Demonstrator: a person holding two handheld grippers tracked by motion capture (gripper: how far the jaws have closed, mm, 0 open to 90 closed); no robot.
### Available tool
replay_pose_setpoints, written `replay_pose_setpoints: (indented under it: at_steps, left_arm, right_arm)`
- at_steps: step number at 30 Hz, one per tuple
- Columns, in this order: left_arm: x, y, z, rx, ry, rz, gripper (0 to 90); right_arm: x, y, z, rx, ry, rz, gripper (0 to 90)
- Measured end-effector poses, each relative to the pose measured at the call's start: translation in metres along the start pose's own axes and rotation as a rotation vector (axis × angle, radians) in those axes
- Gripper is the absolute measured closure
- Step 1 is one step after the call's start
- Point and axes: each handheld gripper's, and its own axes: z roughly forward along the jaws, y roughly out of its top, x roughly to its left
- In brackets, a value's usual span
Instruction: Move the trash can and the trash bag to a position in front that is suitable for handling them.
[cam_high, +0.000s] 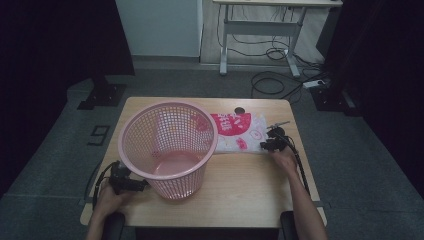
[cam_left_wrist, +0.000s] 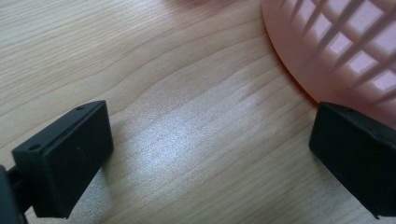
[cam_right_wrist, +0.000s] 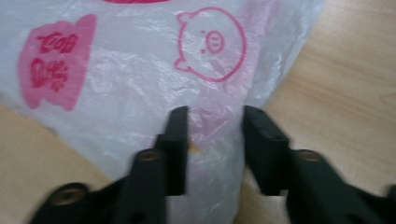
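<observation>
A pink mesh basket (cam_high: 170, 145) stands upright on the left half of the wooden table (cam_high: 250, 185). Behind and to its right lies a flat white plastic bag (cam_high: 240, 132) with red print and a pig drawing. My right gripper (cam_high: 267, 139) sits at the bag's right end. In the right gripper view its jaws (cam_right_wrist: 215, 116) stand narrow but apart, with crinkled film of the bag (cam_right_wrist: 140, 79) between them. My left gripper (cam_high: 137, 186) rests low by the basket's foot. In the left gripper view it (cam_left_wrist: 210, 154) is wide open over bare wood, its right jaw beside the basket's base (cam_left_wrist: 299, 56).
Bare wood stretches in front of the bag and to the basket's right. A small dark round hole (cam_high: 240, 110) sits near the table's far edge. Beyond the table are grey floor, a desk frame (cam_high: 260, 30) and loose cables (cam_high: 270, 82).
</observation>
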Motion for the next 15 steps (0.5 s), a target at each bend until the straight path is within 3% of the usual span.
replay_pose_setpoints:
  at_steps: [5, 7, 8, 10, 11, 13, 15]
  left_arm:
    - [-0.001, 0.000, 0.000, -0.001, 0.003, -0.003, 0.0]
    - [-0.001, 0.000, 0.000, -0.002, 0.003, -0.004, 0.0]
    - [-0.001, 0.000, 0.000, -0.002, 0.003, -0.004, 0.0]
    - [-0.002, 0.000, 0.000, -0.001, 0.004, -0.005, 0.0]
    - [-0.002, 0.000, 0.000, -0.002, 0.004, -0.004, 0.0]
    - [-0.002, 0.000, 0.000, -0.004, 0.006, -0.005, 0.0]
    - [-0.002, 0.000, 0.000, -0.004, 0.007, -0.006, 0.0]
  right_arm:
    - [0.009, -0.011, -0.009, 0.011, 0.018, -0.022, 78.7]
    - [0.016, -0.021, -0.017, 0.011, 0.015, -0.038, 79.1]
    - [0.026, -0.032, -0.027, 0.022, 0.020, -0.022, 79.0]
    - [0.032, -0.039, -0.032, 0.024, 0.015, -0.021, 78.9]
    - [0.038, -0.046, -0.038, 0.027, 0.016, -0.032, 77.4]
    - [0.054, -0.062, -0.049, 0.033, 0.063, -0.049, 70.8]
    - [0.069, -0.073, -0.060, 0.067, 0.103, -0.095, 56.9]
